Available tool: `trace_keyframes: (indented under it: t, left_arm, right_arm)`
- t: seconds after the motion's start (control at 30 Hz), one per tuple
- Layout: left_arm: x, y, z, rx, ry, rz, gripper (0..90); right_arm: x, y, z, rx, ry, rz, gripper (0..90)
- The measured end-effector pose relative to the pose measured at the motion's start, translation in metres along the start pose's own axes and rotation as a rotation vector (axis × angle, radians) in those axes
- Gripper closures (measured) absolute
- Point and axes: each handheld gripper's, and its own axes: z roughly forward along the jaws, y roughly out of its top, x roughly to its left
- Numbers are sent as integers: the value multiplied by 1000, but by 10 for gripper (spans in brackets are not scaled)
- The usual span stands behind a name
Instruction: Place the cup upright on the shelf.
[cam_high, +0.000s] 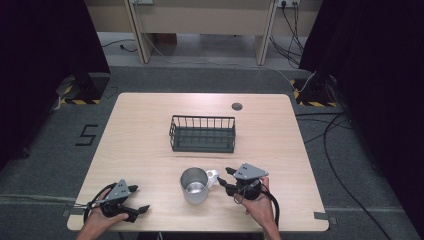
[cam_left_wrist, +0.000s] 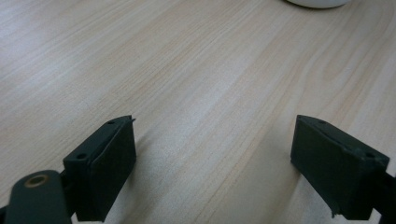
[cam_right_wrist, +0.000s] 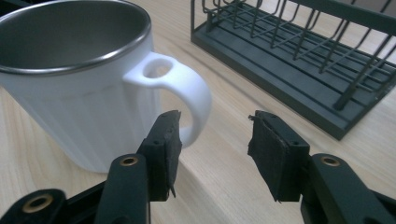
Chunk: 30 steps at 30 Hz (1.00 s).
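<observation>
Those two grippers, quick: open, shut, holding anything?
Left gripper: open, holding nothing.
Right gripper: open, at the mug handle, not gripping.

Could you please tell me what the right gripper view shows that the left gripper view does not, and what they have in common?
Right gripper view alone: the white mug's handle and steel-lined rim, with the right gripper open just short of the handle, and the dark wire basket beyond. Left gripper view alone: the left gripper, jaws wide over bare wood. Both: the wooden table and part of the mug.
</observation>
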Motion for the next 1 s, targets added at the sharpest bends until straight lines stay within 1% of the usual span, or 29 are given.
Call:
trace_keyframes:
  t: [0.13,0.23,0.4,0.5,0.6,0.67,0.77,0.8,1.0]
  left_arm:
    - [0,0,0,0,0,0,135]
    - [0,0,0,0,0,0,135]
    - [0,0,0,0,0,0,135]
    - [0,0,0,0,0,0,135]
    - [0,0,0,0,0,0,135]
    - [0,0,0,0,0,0,135]
    - [0,0,0,0,0,0,135]
    - [0,0,0,0,0,0,135]
    - [0,0,0,0,0,0,135]
  right_arm:
    - [3,4,7,4,16,-26,542]
    - [5,7,13,11,13,-51,553]
    - [3,9,21,4,26,-55,576]
    - [2,9,24,0,40,-71,606]
    - [5,8,23,-1,58,-101,657]
    - [8,8,22,4,38,-124,686]
    - [9,6,18,4,35,-122,730]
    - [10,5,16,3,36,-123,732]
    - [20,-2,7,4,6,-120,738]
